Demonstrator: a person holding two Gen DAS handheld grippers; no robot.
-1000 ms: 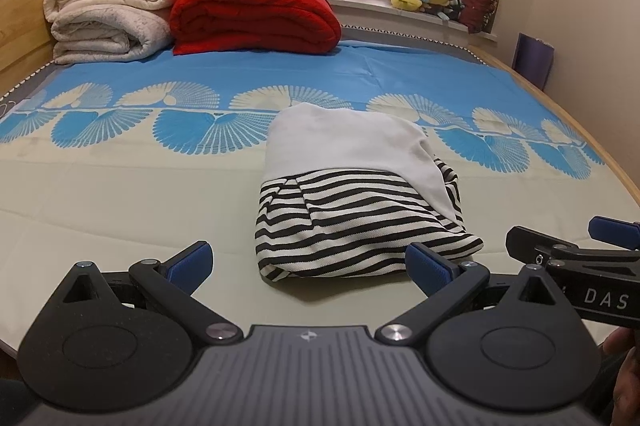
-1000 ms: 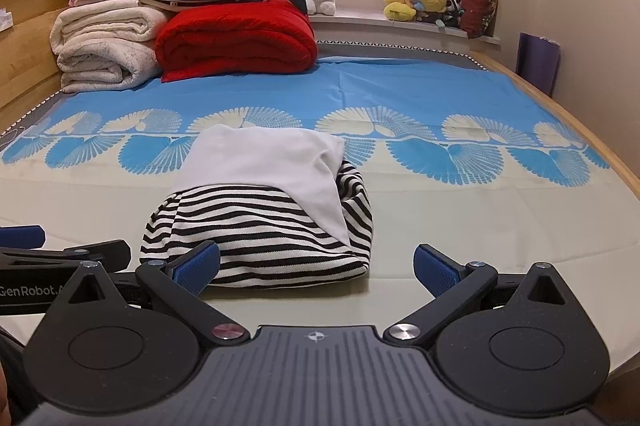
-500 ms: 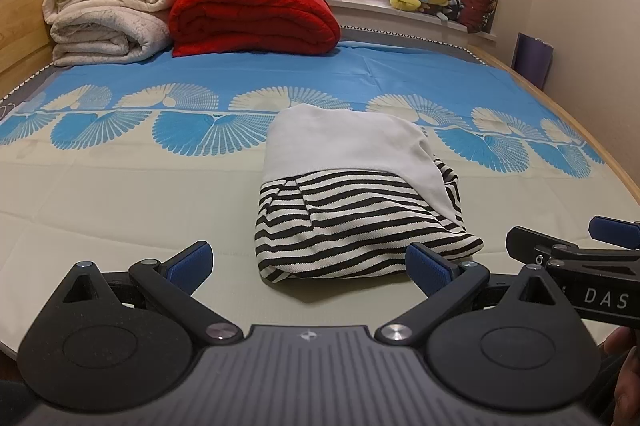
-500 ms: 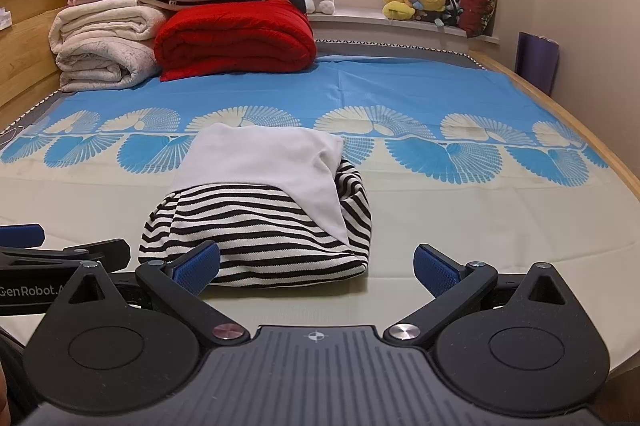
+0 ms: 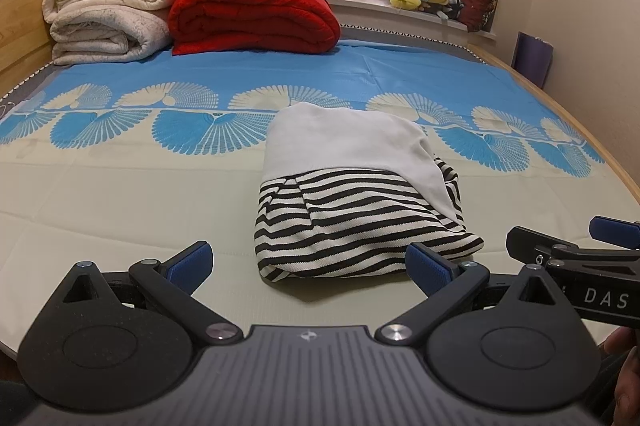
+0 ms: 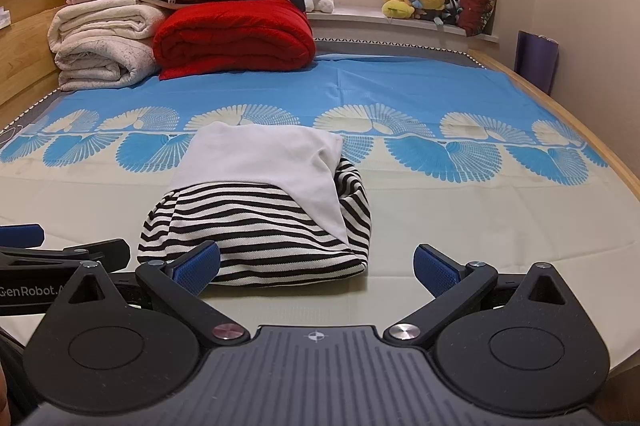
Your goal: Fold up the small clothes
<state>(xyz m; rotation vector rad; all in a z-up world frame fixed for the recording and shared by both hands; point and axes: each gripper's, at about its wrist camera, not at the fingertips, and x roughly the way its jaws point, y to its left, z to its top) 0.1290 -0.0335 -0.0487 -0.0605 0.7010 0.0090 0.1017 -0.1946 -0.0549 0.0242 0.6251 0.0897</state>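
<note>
- Nothing had shifted since a second earlier: both grippers hung low before the garment.
- Folded striped garment lay on the bed, seemingly finished.
- Left gripper and right gripper gaped apart, empty.

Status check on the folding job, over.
Left tool open, right tool open, both empty and short of the cloth. Striped garment lies folded on the bed, white part on top. Nothing in the way.
</note>
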